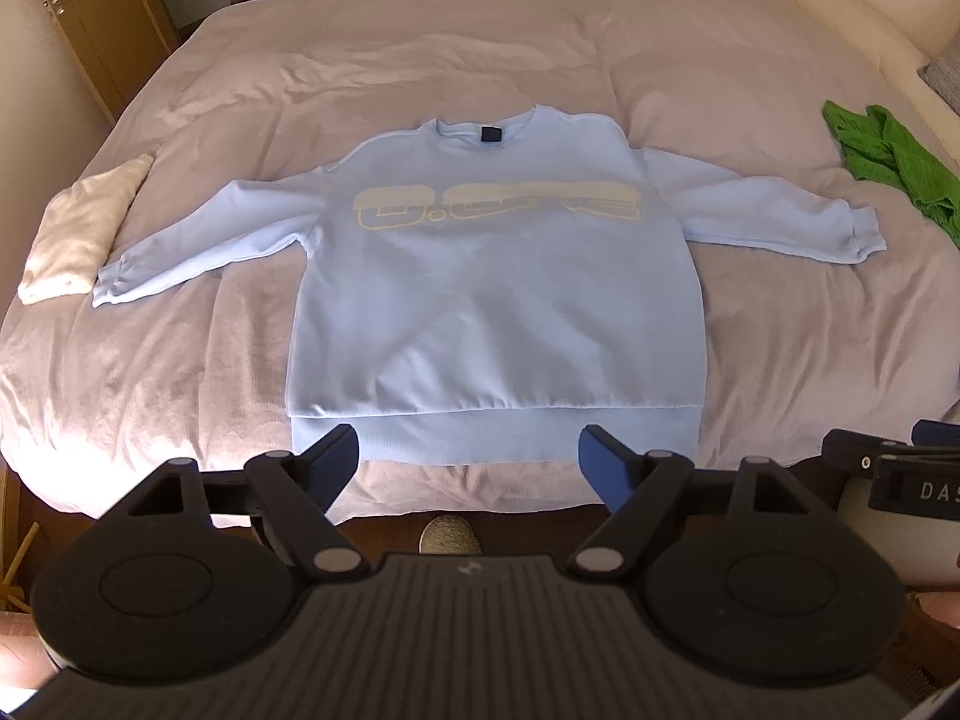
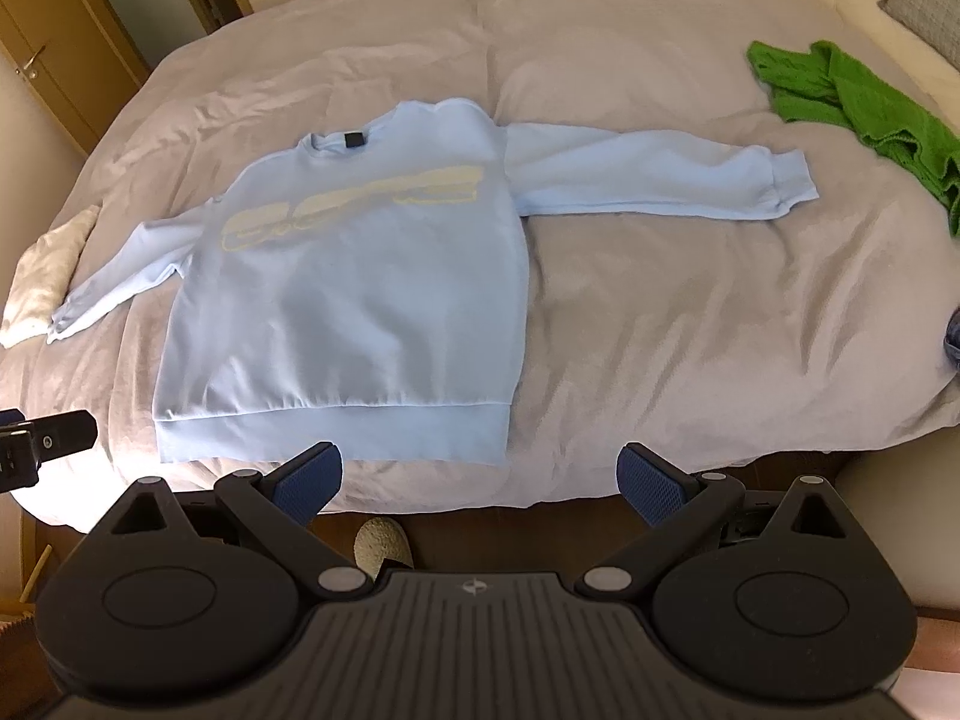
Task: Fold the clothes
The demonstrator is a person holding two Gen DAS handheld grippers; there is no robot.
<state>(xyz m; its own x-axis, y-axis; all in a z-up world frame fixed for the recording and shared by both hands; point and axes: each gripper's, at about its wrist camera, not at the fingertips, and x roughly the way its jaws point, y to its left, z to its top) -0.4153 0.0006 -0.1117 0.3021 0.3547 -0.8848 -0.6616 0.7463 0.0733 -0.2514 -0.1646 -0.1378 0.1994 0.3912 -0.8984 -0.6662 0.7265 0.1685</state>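
Observation:
A light blue sweatshirt with pale yellow lettering lies flat and face up on the bed, both sleeves spread sideways and its hem towards me. In the right wrist view the same sweatshirt sits left of centre. My left gripper hovers open just short of the hem, near the bed's front edge, holding nothing. My right gripper is also open and empty, in front of the hem's right corner. Part of the right gripper shows at the right edge of the left wrist view.
A folded white garment lies at the bed's left edge by the left cuff. A crumpled green garment lies at the far right. The pale duvet covers the bed. A slippered foot stands on the wooden floor below.

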